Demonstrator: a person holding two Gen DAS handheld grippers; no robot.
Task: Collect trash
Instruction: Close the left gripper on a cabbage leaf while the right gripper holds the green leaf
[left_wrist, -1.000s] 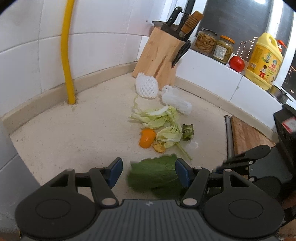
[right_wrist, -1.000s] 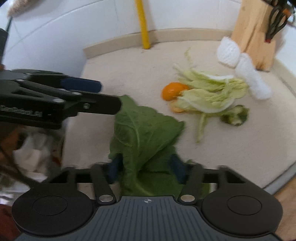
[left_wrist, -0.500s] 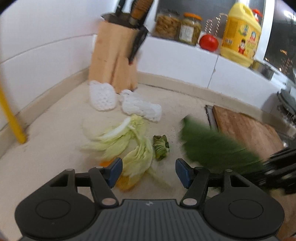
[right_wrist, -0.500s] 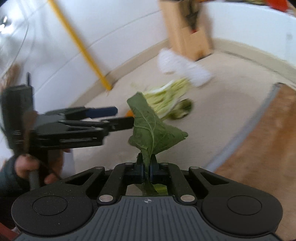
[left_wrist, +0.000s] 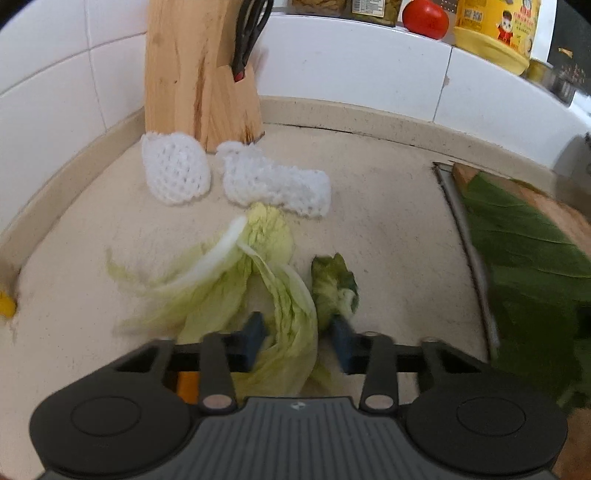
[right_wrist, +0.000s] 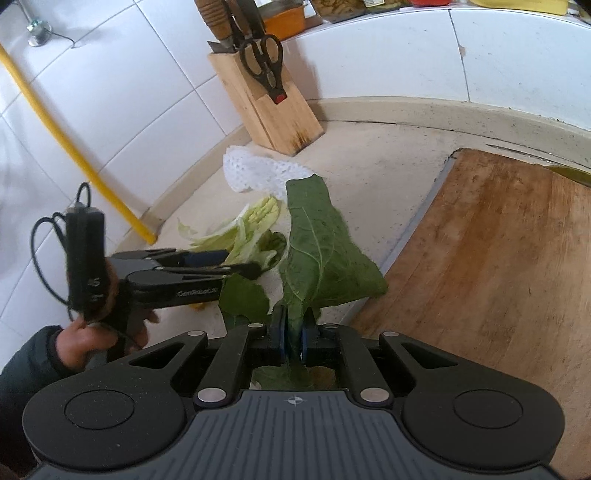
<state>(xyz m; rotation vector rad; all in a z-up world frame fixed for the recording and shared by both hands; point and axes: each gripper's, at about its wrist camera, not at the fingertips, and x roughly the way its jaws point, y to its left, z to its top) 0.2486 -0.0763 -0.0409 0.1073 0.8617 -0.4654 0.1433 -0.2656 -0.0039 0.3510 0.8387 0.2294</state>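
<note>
The large dark green leaf stands upright from the right gripper, whose blue-padded jaws are pinched tight on its stalk; the blade rises above the fingertips, level with the edge of the brown wooden cutting board that lies to the right of that claw. Half a second ago the same leaf was already clamped this way, but the view has swung so that the board now fills the right side. In the left wrist view the leaf shows at the far right, over the board's near corner. The left gripper has come down onto the pile of pale green cabbage leaves: its jaws stand part open, narrower than half a second ago, with one pale leaf lying between the blue pads, not yet squeezed. A small crumpled dark green scrap lies just ahead of the right-hand pad. An orange peel piece peeps out under the left finger. Farther ahead of that claw lie two white foam fruit nets, side by side, the right one touching the tip of a cabbage leaf, and behind them stands the wooden knife block with black scissors against the white tiled wall. From the right wrist view the left gripper reaches in from the left, over the pale leaves, held by a bare hand.
</note>
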